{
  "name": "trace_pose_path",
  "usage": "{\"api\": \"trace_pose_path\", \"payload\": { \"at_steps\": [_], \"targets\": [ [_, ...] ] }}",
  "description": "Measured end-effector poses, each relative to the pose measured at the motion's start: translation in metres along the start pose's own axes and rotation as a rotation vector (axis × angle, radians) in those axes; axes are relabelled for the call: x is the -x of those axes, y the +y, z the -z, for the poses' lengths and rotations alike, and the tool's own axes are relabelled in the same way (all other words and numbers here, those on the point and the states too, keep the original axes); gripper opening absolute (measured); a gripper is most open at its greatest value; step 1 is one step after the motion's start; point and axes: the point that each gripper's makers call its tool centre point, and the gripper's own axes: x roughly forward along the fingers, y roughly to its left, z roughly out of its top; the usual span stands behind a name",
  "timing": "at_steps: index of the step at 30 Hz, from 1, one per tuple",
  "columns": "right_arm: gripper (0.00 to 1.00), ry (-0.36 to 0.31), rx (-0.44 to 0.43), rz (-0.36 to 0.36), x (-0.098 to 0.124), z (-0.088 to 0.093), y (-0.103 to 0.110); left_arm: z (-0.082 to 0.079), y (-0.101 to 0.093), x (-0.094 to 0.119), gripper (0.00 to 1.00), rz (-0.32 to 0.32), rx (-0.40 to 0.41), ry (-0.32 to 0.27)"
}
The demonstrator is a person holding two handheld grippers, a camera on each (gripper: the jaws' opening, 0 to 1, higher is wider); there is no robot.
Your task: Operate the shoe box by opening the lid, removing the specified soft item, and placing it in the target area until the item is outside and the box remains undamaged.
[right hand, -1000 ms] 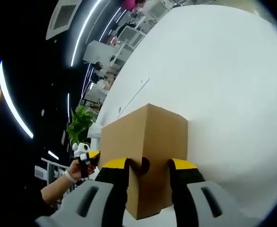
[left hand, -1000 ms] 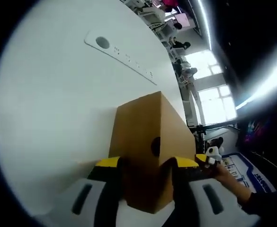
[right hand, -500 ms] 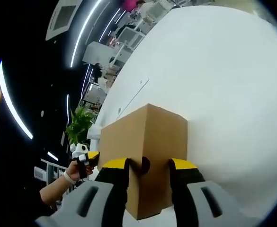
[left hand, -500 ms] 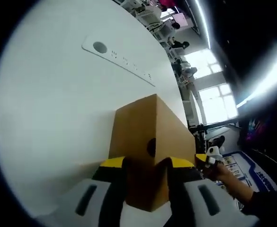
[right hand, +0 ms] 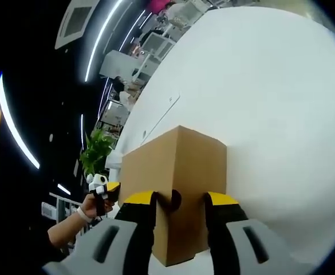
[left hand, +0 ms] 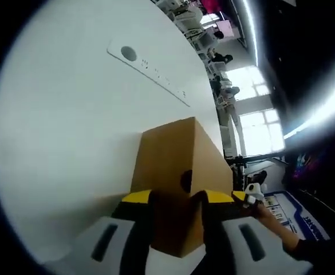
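A brown cardboard shoe box [left hand: 173, 154] lies on the white table [left hand: 70, 114], lid closed as far as I can see. My left gripper [left hand: 176, 200] has its yellow-tipped jaws closed on one end of the box, either side of a round finger hole. My right gripper [right hand: 178, 200] grips the opposite end of the shoe box [right hand: 173, 160] the same way, at that end's hole. The right gripper [left hand: 250, 195] also appears at the far end, in a person's hand. The left gripper [right hand: 101, 186] shows likewise. The soft item is hidden inside.
The white table [right hand: 270, 86] spreads wide around the box. A cable strip with a round hole [left hand: 127, 53] lies further along the tabletop. A green plant [right hand: 95, 152], desks and bright windows [left hand: 250, 97] stand beyond the table's edge.
The left gripper view has shifted slightly with the hand. The box and both grips look unchanged.
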Motion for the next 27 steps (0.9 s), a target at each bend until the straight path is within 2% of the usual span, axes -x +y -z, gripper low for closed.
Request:
{"api": "trace_pose_path", "payload": {
  "at_steps": [4, 5, 12, 16, 22, 27],
  "targets": [
    [0.34, 0.001, -0.001, 0.0, 0.001, 0.001, 0.002, -0.01, 0.008, -0.002, 0.33, 0.006, 0.015, 0.009],
    [0.34, 0.004, 0.001, 0.0, 0.001, 0.002, 0.003, -0.011, 0.01, -0.003, 0.33, 0.005, -0.005, 0.01],
    [0.34, 0.012, 0.002, -0.002, 0.002, 0.004, 0.005, -0.019, 0.018, -0.004, 0.33, 0.005, -0.007, 0.007],
    [0.34, 0.014, 0.001, -0.002, 0.002, 0.003, 0.005, -0.014, 0.014, -0.004, 0.33, 0.004, -0.008, 0.003],
    [0.34, 0.019, 0.002, 0.0, 0.003, 0.005, 0.007, 0.001, -0.001, -0.001, 0.32, 0.0, -0.01, -0.007],
    [0.34, 0.029, 0.004, 0.003, 0.002, 0.002, 0.005, 0.004, -0.005, 0.0, 0.32, -0.001, -0.007, -0.015]
  ]
}}
